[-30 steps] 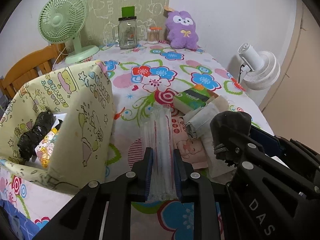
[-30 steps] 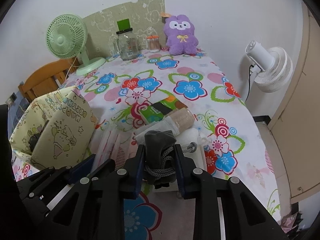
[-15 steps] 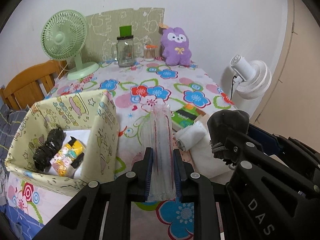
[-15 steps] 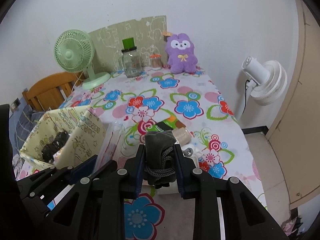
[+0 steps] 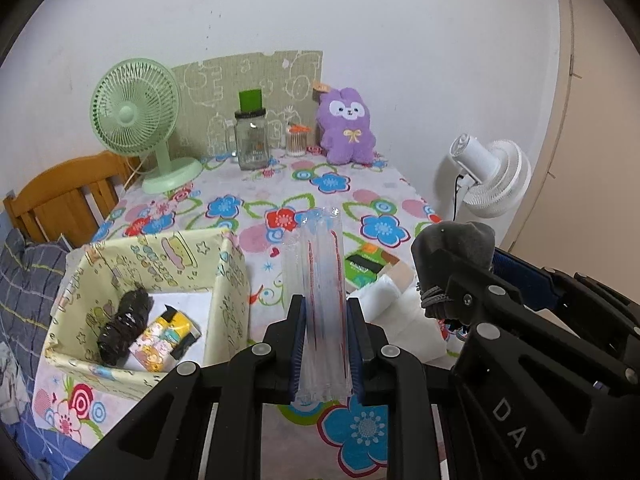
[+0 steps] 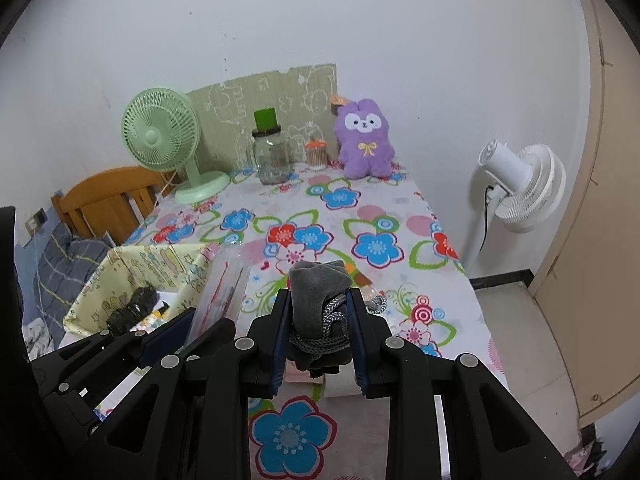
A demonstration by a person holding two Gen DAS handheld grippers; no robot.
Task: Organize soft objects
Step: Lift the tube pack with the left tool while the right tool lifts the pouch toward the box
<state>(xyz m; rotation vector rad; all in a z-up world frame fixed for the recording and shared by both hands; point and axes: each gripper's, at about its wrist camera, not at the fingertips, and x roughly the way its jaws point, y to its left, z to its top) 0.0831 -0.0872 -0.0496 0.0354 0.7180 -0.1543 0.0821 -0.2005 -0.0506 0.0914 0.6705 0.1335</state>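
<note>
My left gripper (image 5: 326, 304) is shut on a clear plastic packet with red stripes (image 5: 320, 264), held up above the flowered tablecloth. To its right, my right gripper (image 6: 318, 300) is shut on a rolled grey sock bundle (image 6: 316, 292); the grey sock bundle (image 5: 452, 248) also shows in the left wrist view. A yellow cartoon-print fabric box (image 5: 160, 264) stands at the left, holding a black roll (image 5: 126, 322) and a yellow printed pack (image 5: 162, 340). White rolled cloths (image 5: 404, 312) and a green packet (image 5: 362, 266) lie on the table below the grippers.
At the far end stand a green desk fan (image 5: 136, 120), a glass jar (image 5: 251, 140), a small cotton-swab jar (image 5: 297, 140) and a purple plush toy (image 5: 348, 128). A wooden chair (image 5: 60, 196) is at the left, a white floor fan (image 5: 488, 176) at the right.
Both grippers have risen with their loads, so the table looks farther below. The inside of the fabric box and its contents have come into full view.
</note>
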